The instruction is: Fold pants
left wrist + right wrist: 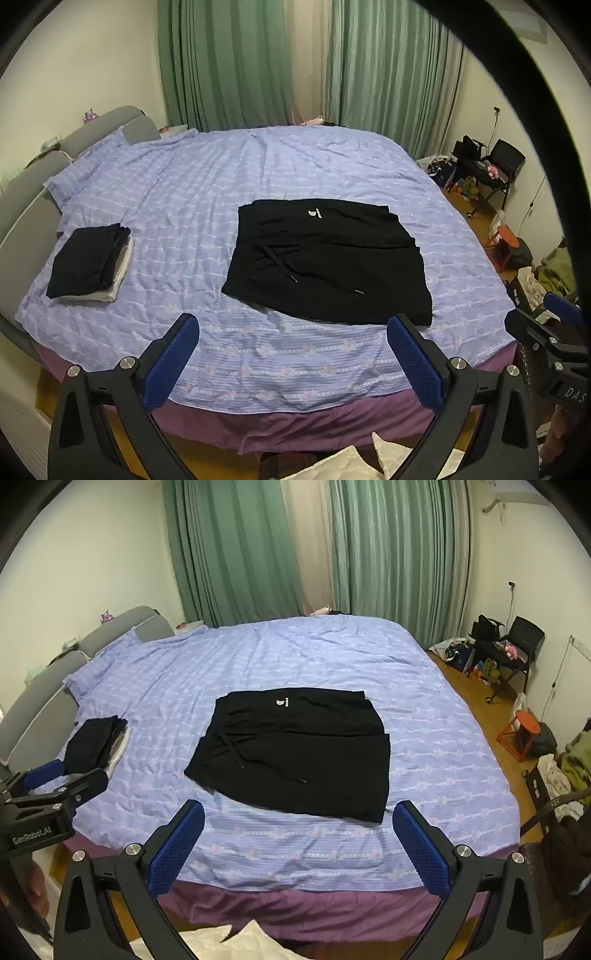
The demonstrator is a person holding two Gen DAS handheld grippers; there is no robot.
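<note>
The black pants (328,258) lie folded flat on the lilac bedspread (207,192), near a stack of folded clothes (92,264). Both the left gripper (291,354) and right gripper (299,843) hang spread wide and empty at the bed's near edge.

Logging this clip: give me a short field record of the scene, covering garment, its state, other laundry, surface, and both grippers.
garment: black drawstring pants, partly folded, white logo showing
position: middle of the bed, flat
other laundry: stack of folded dark and white clothes to the left, apart from the pants
surface: lilac patterned bedsheet
left gripper: open, holds nothing, short of the pants
right gripper: open, holds nothing, short of the pants
</note>
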